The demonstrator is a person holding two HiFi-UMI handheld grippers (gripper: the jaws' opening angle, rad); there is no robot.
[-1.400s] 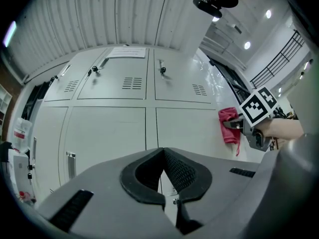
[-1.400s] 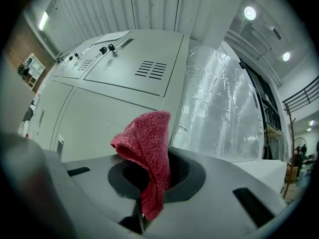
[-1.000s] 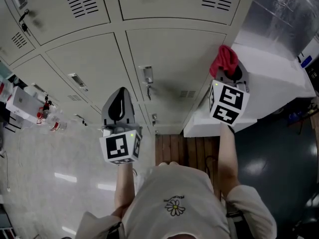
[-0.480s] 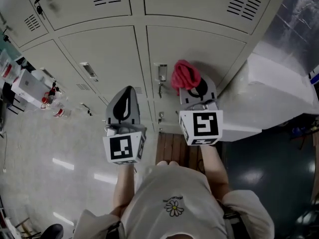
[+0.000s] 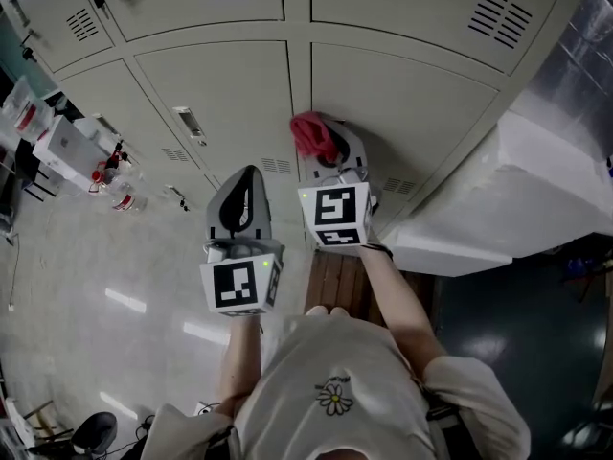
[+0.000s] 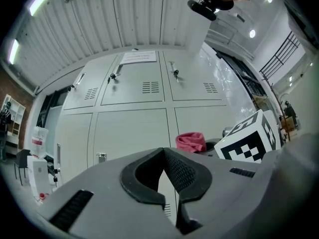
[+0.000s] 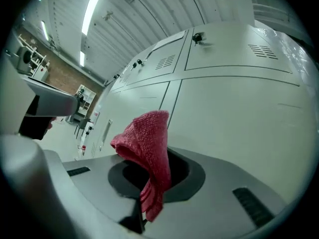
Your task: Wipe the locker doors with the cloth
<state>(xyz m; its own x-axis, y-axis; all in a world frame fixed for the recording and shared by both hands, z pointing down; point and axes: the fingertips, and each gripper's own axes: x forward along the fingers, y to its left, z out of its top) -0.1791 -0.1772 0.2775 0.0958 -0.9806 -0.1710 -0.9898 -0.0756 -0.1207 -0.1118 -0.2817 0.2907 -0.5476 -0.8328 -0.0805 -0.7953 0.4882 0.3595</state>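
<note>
A bank of pale grey locker doors (image 5: 402,94) fills the upper head view. My right gripper (image 5: 321,147) is shut on a red cloth (image 5: 311,134), which it holds close to the seam between two lower doors. In the right gripper view the red cloth (image 7: 144,153) bunches up out of the shut jaws in front of the locker doors (image 7: 234,108). My left gripper (image 5: 239,199) hangs lower and to the left, shut with nothing in it, clear of the doors. Its view shows the cloth (image 6: 192,142) to the right.
A white box-like block (image 5: 517,199) juts from the lockers at right. Door latches (image 5: 189,123) stick out from the left doors. Bottles and boxes (image 5: 96,161) sit on the floor at far left. A wooden pallet (image 5: 335,276) lies below the lockers.
My right gripper with the red cloth has swept left, from beside the white block across the locker door to the seam near the left gripper. The left gripper has stayed put.
</note>
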